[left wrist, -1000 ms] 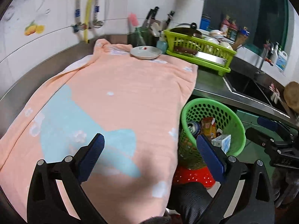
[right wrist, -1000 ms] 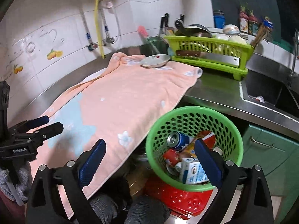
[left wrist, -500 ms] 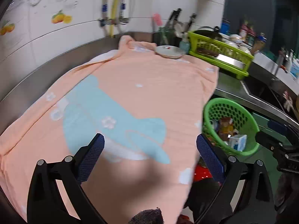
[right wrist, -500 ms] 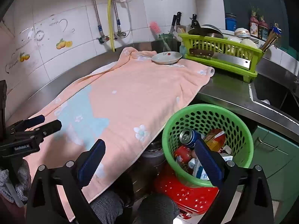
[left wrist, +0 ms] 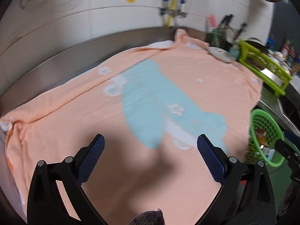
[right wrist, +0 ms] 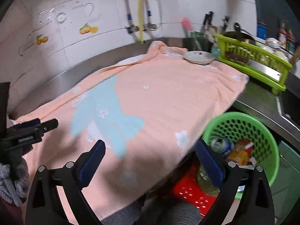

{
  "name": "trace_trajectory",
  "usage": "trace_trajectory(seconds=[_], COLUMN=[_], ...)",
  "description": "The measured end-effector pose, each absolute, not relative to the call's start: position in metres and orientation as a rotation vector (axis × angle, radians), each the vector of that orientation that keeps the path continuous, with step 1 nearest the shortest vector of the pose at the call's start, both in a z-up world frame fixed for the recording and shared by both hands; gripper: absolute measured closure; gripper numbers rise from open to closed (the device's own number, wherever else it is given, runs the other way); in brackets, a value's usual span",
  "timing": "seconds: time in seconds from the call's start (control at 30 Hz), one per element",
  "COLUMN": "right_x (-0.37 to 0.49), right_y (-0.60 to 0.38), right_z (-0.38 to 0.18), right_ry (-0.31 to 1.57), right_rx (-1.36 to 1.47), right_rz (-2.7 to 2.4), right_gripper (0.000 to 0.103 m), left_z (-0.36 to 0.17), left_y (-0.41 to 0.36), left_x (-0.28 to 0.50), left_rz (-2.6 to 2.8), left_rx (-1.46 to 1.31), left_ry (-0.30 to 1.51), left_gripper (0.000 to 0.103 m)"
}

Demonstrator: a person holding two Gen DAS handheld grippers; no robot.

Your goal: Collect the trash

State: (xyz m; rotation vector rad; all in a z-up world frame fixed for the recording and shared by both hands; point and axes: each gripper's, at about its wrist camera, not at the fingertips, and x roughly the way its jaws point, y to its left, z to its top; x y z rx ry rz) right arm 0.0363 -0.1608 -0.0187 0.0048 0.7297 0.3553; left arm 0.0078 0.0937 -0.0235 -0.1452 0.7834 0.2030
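A green plastic basket [right wrist: 262, 123] stands below the counter's front edge on a red stool [right wrist: 189, 193]. It holds a drink can [right wrist: 220, 144], an orange wrapper [right wrist: 241, 151] and other trash. The basket also shows at the right edge of the left wrist view [left wrist: 266, 123]. My left gripper [left wrist: 151, 157] is open and empty over the pink towel [left wrist: 168, 97]. My right gripper [right wrist: 150, 161] is open and empty, above the towel's front edge, left of the basket. The left gripper also shows in the right wrist view [right wrist: 31, 129].
A pink towel with a blue shape [right wrist: 150, 101] covers the steel counter. A small plate [right wrist: 198, 57] sits on its far end. A green dish rack [right wrist: 251, 60] stands to the right, with a sink beyond. A tiled wall with pipes backs the counter.
Both grippers swung left, away from the basket and over the towel. The basket slid to the right edge of the left wrist view. Both stayed open.
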Motion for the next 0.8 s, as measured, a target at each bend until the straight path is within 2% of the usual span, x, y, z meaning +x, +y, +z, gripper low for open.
trace_trajectory(seconds=[0.27,0.8], right_x=[0.034,0.025], right_y=[-0.134,-0.16], right_z=[-0.016,-0.012], right_ry=[0.716,0.709], right_rx=[-0.022,0.022], right_rz=[0.393,0.335], right_gripper=[0.009,0.009], left_z=[-0.029,-0.01], left_y=[0.118,0.067], left_x=[-0.005,-0.009], left_rz=[0.245,0.134], left_rx=[-0.183,-0.126], left_ry=[0.802,0.741], left_gripper=[0.006,0.006])
